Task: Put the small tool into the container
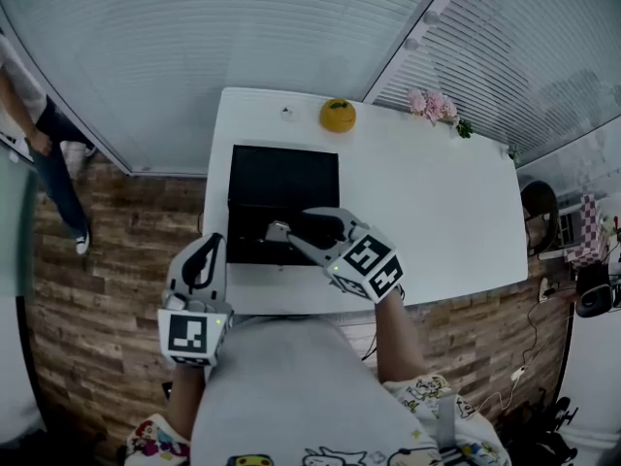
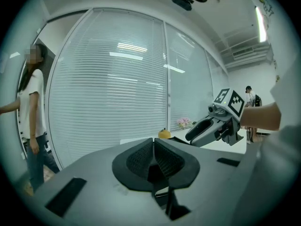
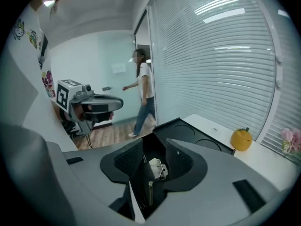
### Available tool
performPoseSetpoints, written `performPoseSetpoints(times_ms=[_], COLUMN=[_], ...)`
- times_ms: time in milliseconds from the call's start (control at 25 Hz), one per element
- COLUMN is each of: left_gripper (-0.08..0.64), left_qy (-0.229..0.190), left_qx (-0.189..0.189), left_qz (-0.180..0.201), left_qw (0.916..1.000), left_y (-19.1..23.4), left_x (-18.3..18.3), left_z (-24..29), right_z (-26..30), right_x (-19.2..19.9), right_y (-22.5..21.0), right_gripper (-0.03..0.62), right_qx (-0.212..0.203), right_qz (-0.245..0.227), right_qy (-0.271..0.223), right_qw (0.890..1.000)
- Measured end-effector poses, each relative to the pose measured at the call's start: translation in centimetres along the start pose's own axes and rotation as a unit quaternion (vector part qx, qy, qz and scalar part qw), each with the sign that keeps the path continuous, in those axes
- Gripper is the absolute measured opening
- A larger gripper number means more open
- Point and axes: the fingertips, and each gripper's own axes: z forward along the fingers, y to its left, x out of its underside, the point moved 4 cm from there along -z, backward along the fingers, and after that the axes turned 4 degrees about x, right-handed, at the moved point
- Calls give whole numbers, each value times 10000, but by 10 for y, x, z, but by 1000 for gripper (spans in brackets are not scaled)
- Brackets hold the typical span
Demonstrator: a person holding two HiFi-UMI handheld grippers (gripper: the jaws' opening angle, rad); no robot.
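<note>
White and small, the small tool (image 3: 157, 167) sits pinched between the jaws of my right hand-held gripper (image 1: 283, 233), with a thin stem that seems to run back along the jaws towards the camera, though I can't make out its full shape. From the head view the gripper's tip hangs over the near half of the black container (image 1: 281, 178), which lies on the white surface (image 1: 427, 202) with its long side running away from me. So the drop point is just below and slightly ahead of the jaws, and the right gripper view shows the container's round wells beyond them. My left hand-held gripper (image 2: 154, 147) is pressed together on nothing, held off the surface's near-left edge and farther from the container. I judge the right one only needs lowering before it lets go.
</note>
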Motion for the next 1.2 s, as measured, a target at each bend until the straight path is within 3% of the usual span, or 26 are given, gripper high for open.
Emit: performPoseSetpoints(times_ms=[480, 800, 1200], left_gripper=[12, 12, 12], left_qy=[-229, -352, -211], left_qx=[280, 534, 734], left_qz=[187, 194, 190], left_qw=[9992, 9978, 9969], left_y=[-24, -38, -49], left_x=[-23, -29, -27], left_z=[1, 13, 25], right_z=[-67, -99, -119], right_x=[-3, 3, 17], right_y=[-1, -6, -10], right_gripper=[106, 55, 3], right_qx=[855, 1555, 1870], right_qz=[265, 576, 1135], right_qy=[-870, -1532, -2031], right_qw=[9922, 9742, 9544])
